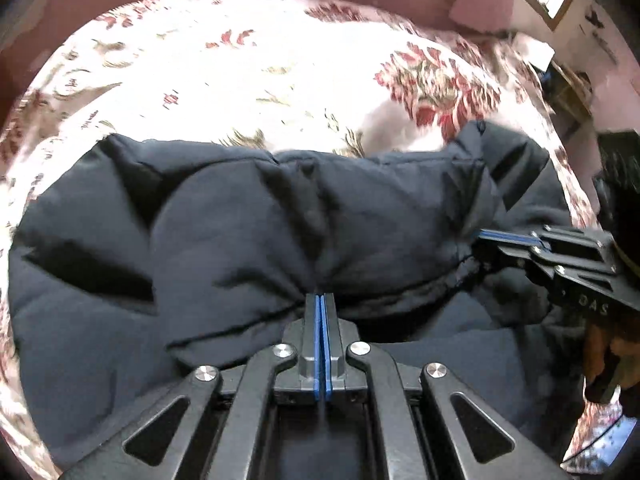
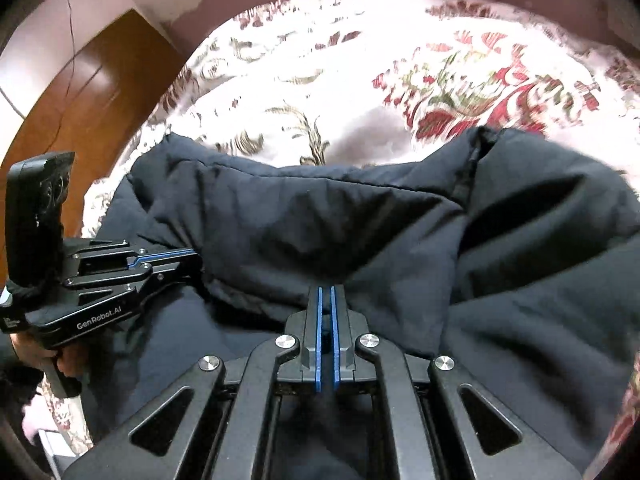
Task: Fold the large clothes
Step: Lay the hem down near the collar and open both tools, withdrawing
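One dark navy padded jacket (image 1: 248,216) lies bunched across a bed covered by one cream bedspread (image 1: 208,68) with red flowers. Two grippers hold its near hem. The left gripper (image 1: 321,300), at six o'clock, has jaws pinching a fabric fold. The right gripper (image 2: 327,292), toward three o'clock, likewise pinches puffy, creased cloth.

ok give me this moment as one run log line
stage: folding | item: dark padded jacket on floral bedspread | left claw: shut on jacket edge | right claw: shut on jacket edge
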Motion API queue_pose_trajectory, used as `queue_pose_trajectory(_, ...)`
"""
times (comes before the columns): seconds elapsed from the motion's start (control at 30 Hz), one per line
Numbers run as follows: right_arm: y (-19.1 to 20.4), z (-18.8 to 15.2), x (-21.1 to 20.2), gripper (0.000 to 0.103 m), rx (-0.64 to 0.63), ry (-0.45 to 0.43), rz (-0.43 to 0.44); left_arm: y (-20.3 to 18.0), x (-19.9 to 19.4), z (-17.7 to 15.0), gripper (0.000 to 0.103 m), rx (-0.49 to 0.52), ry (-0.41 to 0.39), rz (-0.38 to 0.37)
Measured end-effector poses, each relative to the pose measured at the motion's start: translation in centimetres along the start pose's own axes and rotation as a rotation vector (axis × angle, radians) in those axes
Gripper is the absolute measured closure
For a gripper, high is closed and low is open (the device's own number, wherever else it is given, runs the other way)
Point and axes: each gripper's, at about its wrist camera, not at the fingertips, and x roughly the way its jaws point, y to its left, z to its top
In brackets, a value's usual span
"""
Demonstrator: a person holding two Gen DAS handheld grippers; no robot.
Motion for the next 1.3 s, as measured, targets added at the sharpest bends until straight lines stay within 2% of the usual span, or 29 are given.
queue_pose_trajectory(0.07, 0.3, -0.3, -1.6, 0.089, -0.005, -0.039, -0.021, 0.6, -0.9, -0.1, 0.098, -0.033, -0.027, 0.007)
queue_pose_trajectory(0.13, 0.5, -0.7, -3.2, 0.059, -0.019, -0.073, -0.044, 0.6, -2.2, -0.3, 0.096, -0.064, -0.046, -0.004)
queue_pose_trajectory(0.17, 0.7, -0.9, -4.1, 0.055, -0.027, -0.097, -0.054, 0.3, -2.6, -0.6, 0.093, -0.078, -0.058, -0.007)
queue_pose_trajectory(0.27, 1.5, -1.2, -6.1, 0.052, -0.037, -0.148, -0.077, -0.3, -3.9, -1.5, 0.068, -0.105, -0.095, 0.003)
queue_pose_trajectory(0.33, 1.7, -2.0, -7.5, 0.045, -0.042, -0.181, -0.101, -0.4, -5.1, -2.3, 0.034, -0.128, -0.136, 0.019)
queue_pose_trajectory(0.4, 1.8, -2.8, -8.8, 0.04, -0.041, -0.209, -0.121, -0.4, -6.9, -3.6, 0.028, -0.154, -0.195, 0.04)
queue_pose_trajectory(0.5, 2.3, -4.2, -10.7, 0.032, -0.036, -0.253, -0.148, -0.6, -8.9, -5.0, 0.023, -0.172, -0.23, 0.046)
queue_pose_trajectory(0.57, 2.8, -5.2, -11.9, 0.011, -0.031, -0.276, -0.161, -1.0, -10.1, -6.0, 0.012, -0.185, -0.256, 0.063)
queue_pose_trajectory(0.6, 3.0, -5.5, -12.2, 0.006, -0.027, -0.286, -0.167, -1.1, -10.6, -6.5, 0.004, -0.193, -0.269, 0.075)
queue_pose_trajectory(0.63, 3.2, -5.9, -12.7, 0.001, -0.022, -0.3, -0.172, -1.3, -11.3, -7.1, 0.003, -0.203, -0.292, 0.086)
queue_pose_trajectory(0.87, 4.4, -8.7, -16.1, 0.001, -0.027, -0.395, -0.218, -2.1, -14.7, -10.2, 0.0, -0.246, -0.405, 0.154)
queue_pose_trajectory(1.03, 5.5, -11.3, -18.1, 0.001, -0.041, -0.474, -0.241, -3.1, -16.7, -12.7, 0.0, -0.191, -0.492, 0.202)
queue_pose_trajectory(1.13, 6.1, -13.2, -18.9, 0.001, -0.044, -0.522, -0.233, -3.9, -17.7, -14.4, 0.0, -0.16, -0.536, 0.2)
queue_pose_trajectory(1.3, 7.1, -15.8, -19.6, 0.001, -0.052, -0.57, -0.208, -4.5, -18.9, -17.1, 0.0, -0.175, -0.593, 0.213)
